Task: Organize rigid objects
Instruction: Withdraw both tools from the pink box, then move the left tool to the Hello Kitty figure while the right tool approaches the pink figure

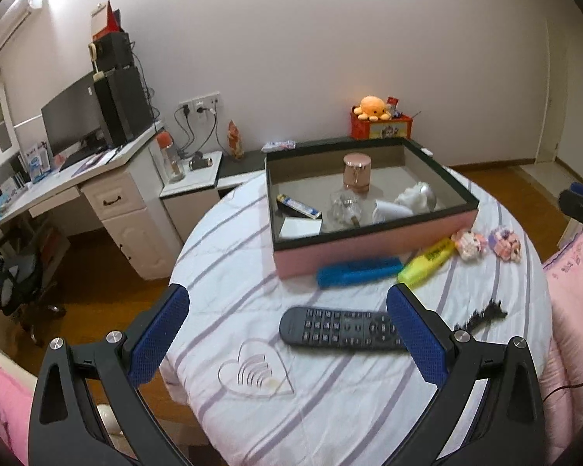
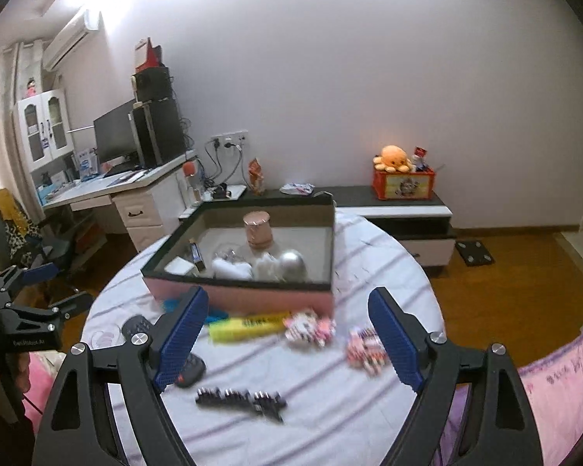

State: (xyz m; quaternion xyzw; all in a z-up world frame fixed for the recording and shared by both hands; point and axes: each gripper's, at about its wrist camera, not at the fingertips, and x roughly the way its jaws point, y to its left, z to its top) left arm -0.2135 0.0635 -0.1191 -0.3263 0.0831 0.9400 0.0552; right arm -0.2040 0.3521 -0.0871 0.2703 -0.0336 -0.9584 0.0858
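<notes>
Now the left gripper point(image 1: 287, 334) stands wide open and empty over the round table point(image 1: 330, 407), with the black remote point(image 1: 338, 328) lying between its fingers. Beyond it lies a blue comb point(image 1: 357, 271), just before the pink box point(image 1: 369, 244). Likewise the right gripper point(image 2: 287, 338) is open, holding nothing; ahead lie a yellow highlighter point(image 2: 246, 328) and two small, blurred toys, perhaps figurines point(image 2: 311, 328).

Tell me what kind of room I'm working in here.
Probably a bedroom or home study: a white desk with a dark computer monitor, a low black-and-white cabinet holding an orange plush octopus, and pink bedding beside the cloth-covered round table.
</notes>
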